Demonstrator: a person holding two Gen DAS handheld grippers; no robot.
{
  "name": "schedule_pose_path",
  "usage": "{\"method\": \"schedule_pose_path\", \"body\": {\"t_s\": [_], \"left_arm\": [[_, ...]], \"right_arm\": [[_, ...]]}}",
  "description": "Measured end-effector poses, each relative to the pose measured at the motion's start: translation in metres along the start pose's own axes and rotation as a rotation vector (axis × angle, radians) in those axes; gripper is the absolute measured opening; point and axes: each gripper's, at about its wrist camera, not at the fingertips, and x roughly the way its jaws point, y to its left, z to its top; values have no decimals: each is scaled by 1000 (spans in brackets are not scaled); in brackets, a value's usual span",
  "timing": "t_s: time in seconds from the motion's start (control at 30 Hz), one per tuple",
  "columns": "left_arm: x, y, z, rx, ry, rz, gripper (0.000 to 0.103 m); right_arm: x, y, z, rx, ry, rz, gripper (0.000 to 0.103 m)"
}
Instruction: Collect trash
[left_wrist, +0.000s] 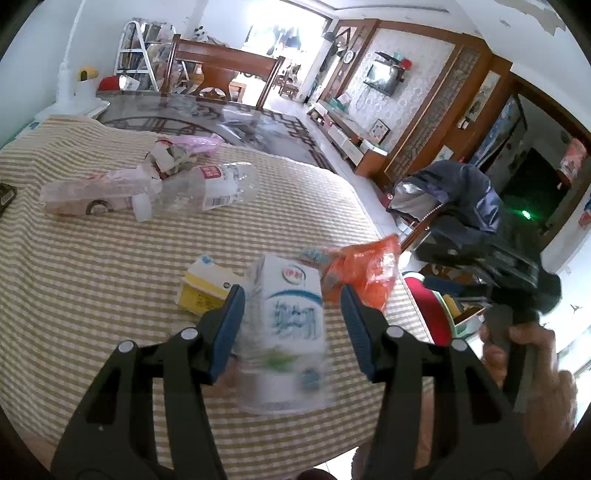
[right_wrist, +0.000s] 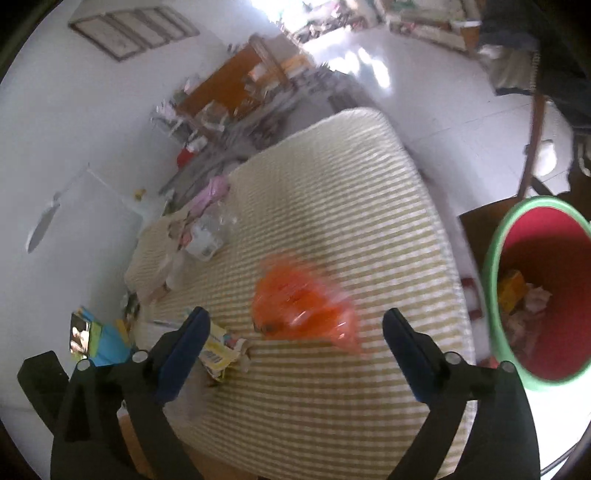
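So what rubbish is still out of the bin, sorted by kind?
Cartons: 2, milk carton, yellow carton
Plastic bags: 2, orange bag, pink bag
Clear bottles: 2
Crumpled paper: 1
Total: 7

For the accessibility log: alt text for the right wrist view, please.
The right gripper is open above a striped cloth, with a blurred orange bag between its fingers, untouched. A red bin with a green rim, trash inside, stands off the table's right edge; a yellow carton lies by the left finger.
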Motion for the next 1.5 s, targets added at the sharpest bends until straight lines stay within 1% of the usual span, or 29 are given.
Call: {"method": "schedule_pose_path", "body": {"t_s": [0.13,0.2,0.3,0.33,0.4,0.43,0.5,0.57,0.63,0.73,0.77,0.83,0.9,0.93,0.97,1.03,1.07,1.1,1.13,1.2,1.27,1.37,1.5], "left_arm": [[-1,3,-1,-3,-1,2,51],[-1,6,-1,-17,5,2,51],[1,9,-4,-35,28,-4,52],[3,8,-6,-39,43,-6,54],[7,4,-11,-42,60,-22,61],[11,-2,-16,-31,76,-35,62],[17,-13,-24,13,106,-33,66],[17,-19,-32,68,120,-5,66],[11,-18,-36,97,128,15,68],[-3,-1,-36,61,129,22,75],[-7,4,-36,48,135,29,76],[-9,12,-40,38,158,45,76],[-3,21,-50,33,200,76,76],[4,24,-55,26,233,83,76],[9,25,-59,20,249,80,76],[19,26,-62,19,266,83,73],[25,25,-63,29,273,89,64],[27,24,-63,35,280,93,50],[30,25,-64,41,282,92,46],[26,26,-63,29,262,77,35],[20,30,-60,11,239,63,32],[10,41,-56,-19,186,66,32],[12,50,-53,-65,185,71,32]], "right_arm": [[27,12,3,-59,25,-68,96],[41,13,4,-67,35,-125,96],[46,11,3,-74,25,-153,96],[46,10,2,-78,19,-167,96],[44,6,2,-84,-2,-205,96],[44,5,2,-82,-7,-208,96],[42,0,2,-71,-12,-207,96],[39,-3,1,-63,-21,-206,96],[34,-4,0,-56,-29,-195,96],[23,2,-8,-53,-12,-129,96],[20,10,-15,-74,13,-95,96],[15,25,-28,-119,24,-75,96],[12,42,-42,-174,23,-60,96],[13,47,-49,-189,22,-60,96],[14,51,-53,-198,22,-73,96],[16,56,-56,-222,18,-110,96],[16,58,-58,-222,18,-105,96],[16,59,-60,-218,24,-91,96],[18,60,-62,-218,32,-84,96],[24,69,-69,-251,50,-92,96],[26,76,-74,-280,58,-87,96],[32,86,-82,-306,79,-64,96],[40,100,-95,-357,102,-49,96]]}}
